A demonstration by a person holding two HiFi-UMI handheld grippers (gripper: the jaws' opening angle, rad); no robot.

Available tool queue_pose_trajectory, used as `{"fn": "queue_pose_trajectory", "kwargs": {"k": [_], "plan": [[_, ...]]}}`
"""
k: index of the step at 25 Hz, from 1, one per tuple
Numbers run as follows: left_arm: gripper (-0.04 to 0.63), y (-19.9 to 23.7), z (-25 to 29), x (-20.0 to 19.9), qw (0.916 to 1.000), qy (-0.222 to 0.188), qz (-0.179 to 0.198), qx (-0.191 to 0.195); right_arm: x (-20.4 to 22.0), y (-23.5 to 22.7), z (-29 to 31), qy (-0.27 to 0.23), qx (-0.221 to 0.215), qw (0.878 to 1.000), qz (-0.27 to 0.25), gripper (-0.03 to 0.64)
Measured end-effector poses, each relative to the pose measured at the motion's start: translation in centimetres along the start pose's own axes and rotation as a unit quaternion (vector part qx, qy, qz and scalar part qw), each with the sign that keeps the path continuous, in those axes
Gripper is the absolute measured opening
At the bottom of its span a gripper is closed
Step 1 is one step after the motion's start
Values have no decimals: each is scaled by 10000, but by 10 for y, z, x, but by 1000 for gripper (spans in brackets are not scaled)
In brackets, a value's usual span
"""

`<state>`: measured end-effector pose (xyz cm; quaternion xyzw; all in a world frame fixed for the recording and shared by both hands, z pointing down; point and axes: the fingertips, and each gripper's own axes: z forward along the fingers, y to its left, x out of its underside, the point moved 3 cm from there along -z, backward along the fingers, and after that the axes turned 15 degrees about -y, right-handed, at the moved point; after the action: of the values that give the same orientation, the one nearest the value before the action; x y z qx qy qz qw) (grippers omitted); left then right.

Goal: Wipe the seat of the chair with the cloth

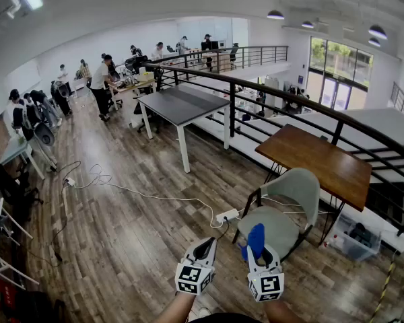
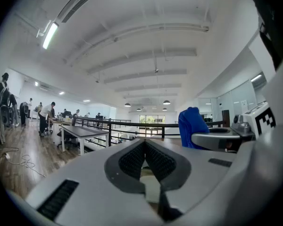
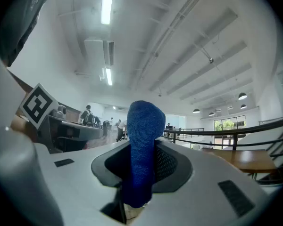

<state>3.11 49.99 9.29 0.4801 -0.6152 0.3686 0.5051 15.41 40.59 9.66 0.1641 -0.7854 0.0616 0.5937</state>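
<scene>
I'm clamping the cloth (image 1: 256, 237) in my right tool (image 1: 261, 253); my left tool (image 1: 205, 249) is sitting closed, empty, near the lower-right chair (image 1: 293, 188).

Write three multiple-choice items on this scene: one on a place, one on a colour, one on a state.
1. Where does the chair stand relative to the brown table?
A. right beside it
B. on top of it
C. across the room from it

2. What colour is the cloth?
A. red
B. blue
C. white

3. How do the jaws of the left gripper stand?
A. shut on nothing
B. shut on the cloth
C. wide apart

Key:
1 A, the chair's back sits at the table's edge.
2 B, the cloth held in the right gripper is blue.
3 A, the left gripper view shows the jaws together with nothing between them.
</scene>
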Motion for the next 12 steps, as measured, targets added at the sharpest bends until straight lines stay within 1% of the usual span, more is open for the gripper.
{"fn": "queue_pose_trajectory", "kwargs": {"k": [5, 12], "plan": [[7, 1, -1, -7, 9999, -115, -64, -9, 0, 2, -1, 29, 23, 10000, 8, 109], [7, 6, 0, 1, 9999, -11, -87, 65, 7, 8, 6, 58, 47, 10000, 4, 109]]}}
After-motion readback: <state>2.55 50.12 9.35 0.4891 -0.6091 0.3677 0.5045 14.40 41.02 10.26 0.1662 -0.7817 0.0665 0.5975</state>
